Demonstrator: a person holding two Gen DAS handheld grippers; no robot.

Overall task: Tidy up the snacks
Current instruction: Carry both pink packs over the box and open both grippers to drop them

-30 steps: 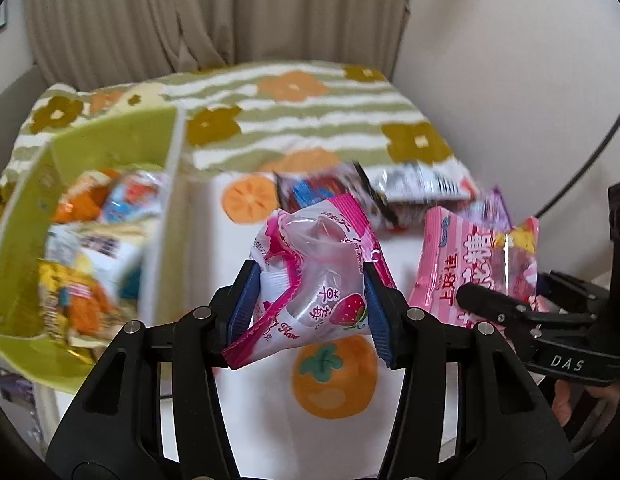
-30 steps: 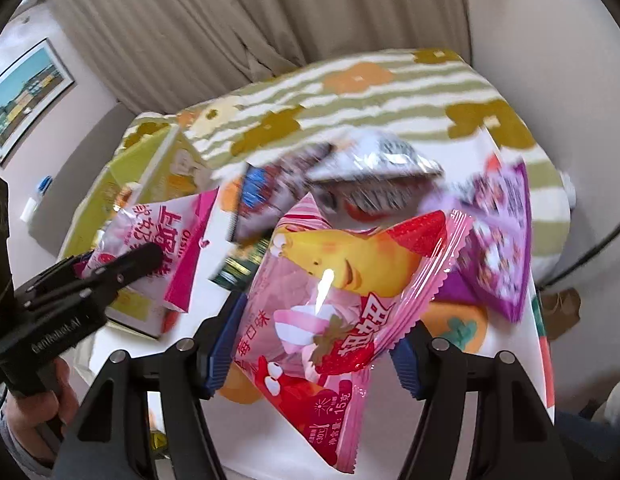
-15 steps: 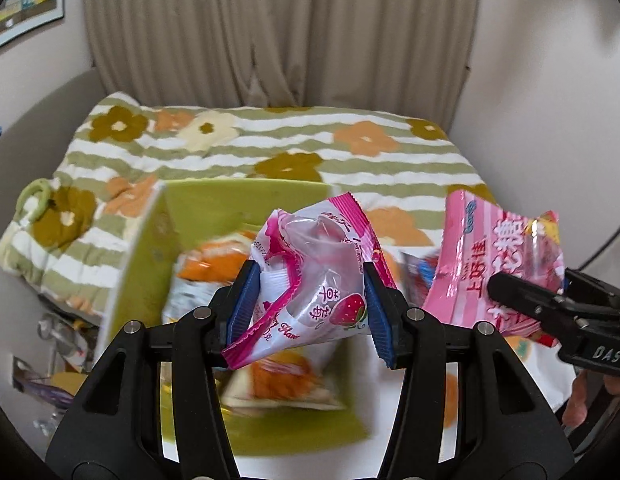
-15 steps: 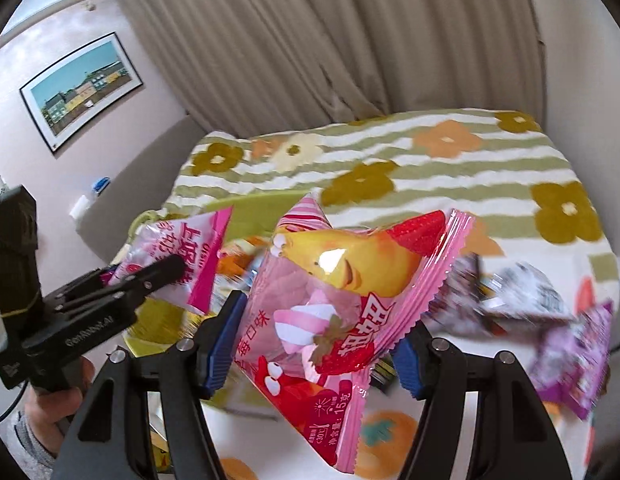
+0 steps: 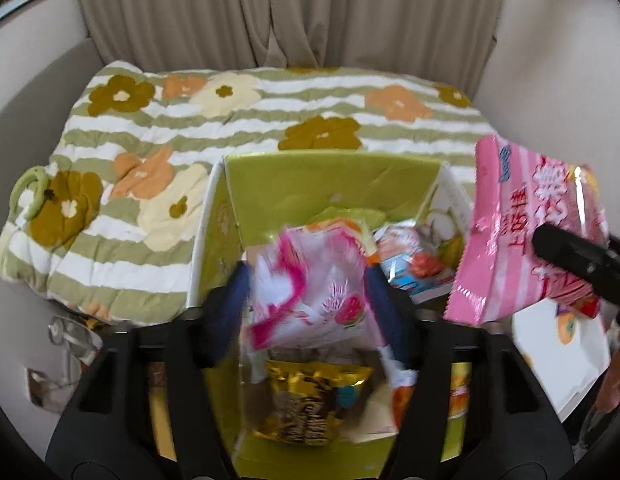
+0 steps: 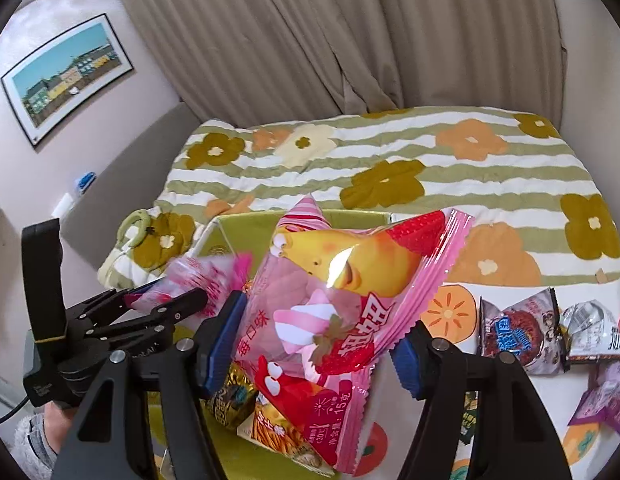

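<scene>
Beige curtains and a flowered, striped quilt [image 5: 269,112] lay beyond two hand-held grippers working above a green snack box.

From the left wrist, the left gripper [image 5: 310,296] hung over the open green box [image 5: 330,176], its jaws opening; a blurred pink strawberry packet [image 5: 314,296] sat between the blue pads, and whether they touched it could not be told. Below it in the box lay a gold packet [image 5: 310,396] and other snacks. To its right, the right gripper's black finger pressed a pink striped packet [image 5: 526,236]. From the right wrist, the right gripper [image 6: 314,344] was clamped on that pink striped packet [image 6: 350,300], above the box [image 6: 245,228]. To its left was the left gripper [image 6: 165,304] with the blurred packet [image 6: 205,280]. To its right, a dark packet [image 6: 518,328] lay on a white cloth printed with orange fruit [image 6: 450,308].
</scene>
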